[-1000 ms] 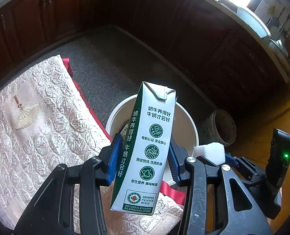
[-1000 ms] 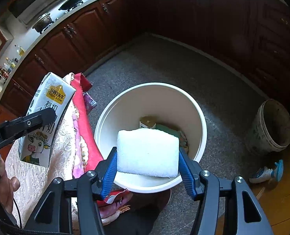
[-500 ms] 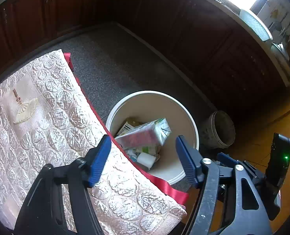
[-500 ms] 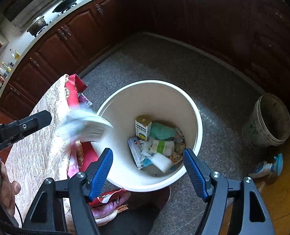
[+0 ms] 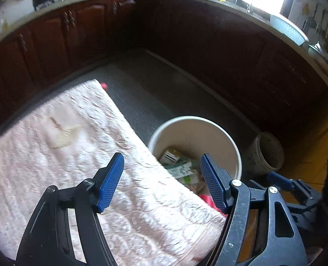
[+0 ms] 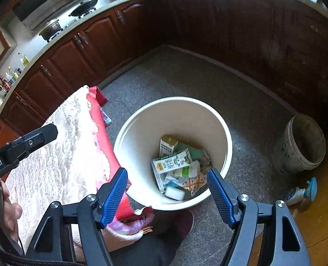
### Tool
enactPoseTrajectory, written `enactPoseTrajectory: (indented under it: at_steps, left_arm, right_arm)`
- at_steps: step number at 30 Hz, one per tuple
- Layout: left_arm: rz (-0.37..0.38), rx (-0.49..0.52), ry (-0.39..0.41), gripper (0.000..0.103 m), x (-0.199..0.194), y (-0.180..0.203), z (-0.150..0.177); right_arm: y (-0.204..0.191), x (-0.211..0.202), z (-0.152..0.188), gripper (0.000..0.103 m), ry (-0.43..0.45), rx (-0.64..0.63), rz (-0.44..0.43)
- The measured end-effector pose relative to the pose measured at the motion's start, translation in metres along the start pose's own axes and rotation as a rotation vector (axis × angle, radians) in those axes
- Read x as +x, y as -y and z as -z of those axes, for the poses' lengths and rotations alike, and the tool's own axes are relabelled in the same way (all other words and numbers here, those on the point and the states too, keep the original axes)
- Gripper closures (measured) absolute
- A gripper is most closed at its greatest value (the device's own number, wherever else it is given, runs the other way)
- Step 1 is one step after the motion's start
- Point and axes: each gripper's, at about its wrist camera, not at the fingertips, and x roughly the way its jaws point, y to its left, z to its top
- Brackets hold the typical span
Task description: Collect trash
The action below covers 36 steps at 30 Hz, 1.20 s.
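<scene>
A white round bin (image 6: 141, 122) stands on the grey floor beside the table; it also shows in the left wrist view (image 5: 208, 130). Inside lie a milk carton (image 6: 171, 161), a white sponge (image 6: 174, 192), a small box (image 6: 167, 145) and other wrappers. My right gripper (image 6: 167, 194) is open and empty above the bin's near rim. My left gripper (image 5: 162, 181) is open and empty over the table's pink cloth (image 5: 53, 155), at the edge next to the bin. The left gripper's body shows at the left of the right wrist view (image 6: 22, 146).
Dark wooden cabinets (image 6: 93, 51) curve around the floor. A dirty grey bucket (image 6: 301, 146) and a blue spray bottle (image 6: 301, 194) stand right of the bin. A red cloth edge (image 6: 104, 137) hangs off the table.
Both grippers opened: the left dropped the milk carton and the right dropped the sponge into the bin. The left gripper has since drawn back over the table.
</scene>
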Motion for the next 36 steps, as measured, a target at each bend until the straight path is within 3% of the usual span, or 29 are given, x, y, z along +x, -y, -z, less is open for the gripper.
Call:
enactPoseTrajectory:
  at_steps: [5,12,15,17,27,36]
  left_arm:
    - [-0.052,-0.007,0.122,0.032,-0.049,-0.012,0.011]
    - [-0.075,-0.025,0.26,0.031,-0.111,-0.027,0.027]
    - [-0.098,-0.014,0.31,0.022,-0.13,-0.031,0.033]
    - [-0.109,-0.009,0.346,0.022,-0.142,-0.033,0.039]
    - [-0.111,-0.016,0.419,0.021,-0.176,-0.042,0.053]
    - [-0.114,-0.017,0.438,0.022,-0.18,-0.042,0.055]
  right_arm:
    - [-0.021,-0.032,0.005,0.031,0.084,-0.038,0.039]
    - [-0.053,-0.09,0.017,0.018,0.253,-0.083,0.065]
    - [-0.066,-0.112,0.023,0.015,0.308,-0.094,0.074]
    - [-0.071,-0.124,0.026,0.013,0.335,-0.098,0.08]
    - [-0.08,-0.161,0.041,0.008,0.421,-0.073,0.103]
    - [-0.084,-0.178,0.046,0.005,0.474,-0.07,0.126]
